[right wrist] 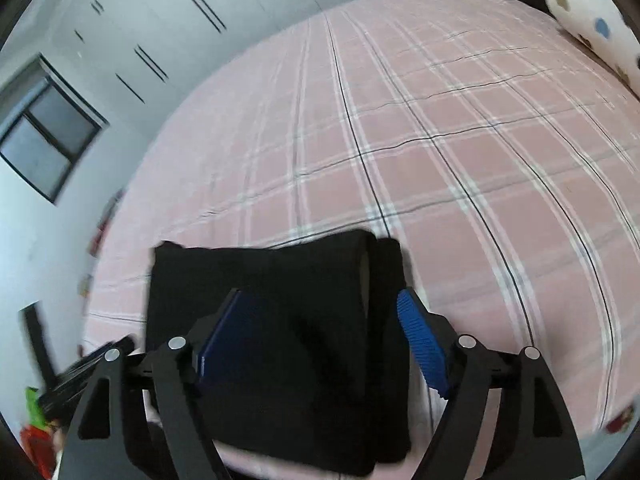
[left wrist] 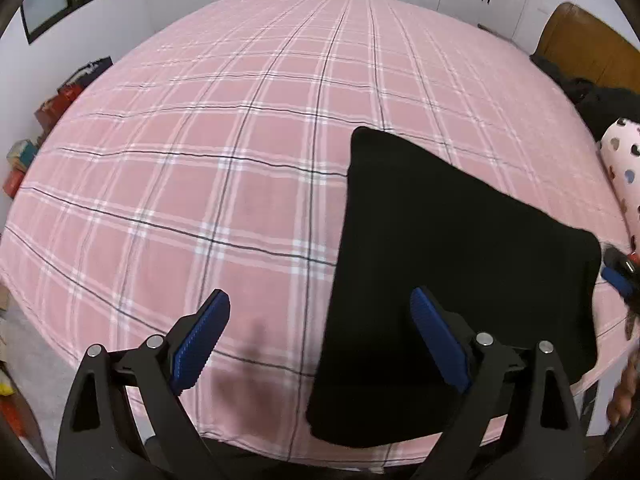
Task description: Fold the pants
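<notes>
1. The black pants (left wrist: 460,272) lie folded into a compact, roughly square bundle on the near part of the bed, close to its front edge; the right wrist view shows the pants (right wrist: 280,320) with a doubled layer along their right side.
2. The left gripper (left wrist: 320,336) hangs above the bed with its jaws spread wide. Its left blue pad (left wrist: 200,344) is over bare sheet and its right pad is over the left part of the pants. Nothing is pinched between them.
3. The right gripper (right wrist: 320,336) is over the bundle with its jaws well apart. The pants show between and below the blue pads (right wrist: 420,340), but the pads do not press on the cloth.
4. In the left wrist view the right gripper (left wrist: 618,276) shows only as a blue tip just past the bundle's right edge.
5. The pink plaid sheet (left wrist: 240,140) covers the whole bed and lies mostly smooth.
6. A white pillow with coloured hearts (left wrist: 624,160) sits at the right edge of the bed, near a brown headboard (left wrist: 580,40).
7. White cupboards (right wrist: 180,20) with dark handles stand beyond the bed, and a dark-framed window (right wrist: 44,132) is on the wall to the left.
</notes>
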### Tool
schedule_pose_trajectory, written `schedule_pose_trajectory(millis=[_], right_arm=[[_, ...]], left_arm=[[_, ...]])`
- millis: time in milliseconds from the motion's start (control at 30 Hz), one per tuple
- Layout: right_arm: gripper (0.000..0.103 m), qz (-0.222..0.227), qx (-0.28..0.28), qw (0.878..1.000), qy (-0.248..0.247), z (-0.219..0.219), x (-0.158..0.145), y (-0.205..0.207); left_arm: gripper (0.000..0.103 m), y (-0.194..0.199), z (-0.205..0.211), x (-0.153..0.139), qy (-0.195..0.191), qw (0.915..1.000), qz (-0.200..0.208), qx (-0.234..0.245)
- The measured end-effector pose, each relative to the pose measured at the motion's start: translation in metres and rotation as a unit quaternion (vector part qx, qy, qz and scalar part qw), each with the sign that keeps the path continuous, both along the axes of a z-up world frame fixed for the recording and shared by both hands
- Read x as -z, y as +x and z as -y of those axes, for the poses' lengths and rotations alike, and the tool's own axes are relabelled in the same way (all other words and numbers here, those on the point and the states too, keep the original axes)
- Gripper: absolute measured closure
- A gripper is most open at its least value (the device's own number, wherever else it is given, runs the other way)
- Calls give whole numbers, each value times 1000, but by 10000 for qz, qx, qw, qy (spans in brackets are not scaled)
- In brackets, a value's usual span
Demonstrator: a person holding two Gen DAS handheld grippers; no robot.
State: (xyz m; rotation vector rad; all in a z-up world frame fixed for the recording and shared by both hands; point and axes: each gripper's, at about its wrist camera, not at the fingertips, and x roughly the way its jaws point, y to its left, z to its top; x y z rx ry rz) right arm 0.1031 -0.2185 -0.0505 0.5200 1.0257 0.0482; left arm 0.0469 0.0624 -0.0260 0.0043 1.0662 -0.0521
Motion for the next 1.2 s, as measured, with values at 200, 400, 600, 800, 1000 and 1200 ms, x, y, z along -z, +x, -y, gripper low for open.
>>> schedule_pose_trajectory(millis=[200,400,600,800,1000,1200], right_arm=[[82,777,-275,9962,-289,-10,-47,3],[80,-63,51,9998,-179,16,8,11],[51,255,449,9982,305,8,-17,-50],[43,-322,562,9971,394,-17,12,-79],[45,-360,471,9980,216,-37,31,-84],[88,337,312,9984,-318,-41,-13,-90]], left_arm=[[13,-4,9,-4,674,9972,204,259],[13,3,11,7,629,9977,-11,254],[13,-8,7,8,766,9968,-10,229],[13,-17,4,5,942,9951,62,282],[12,-39,-12,5,770,9958,214,439],[12,-54,-19,14,735,9954,355,494]])
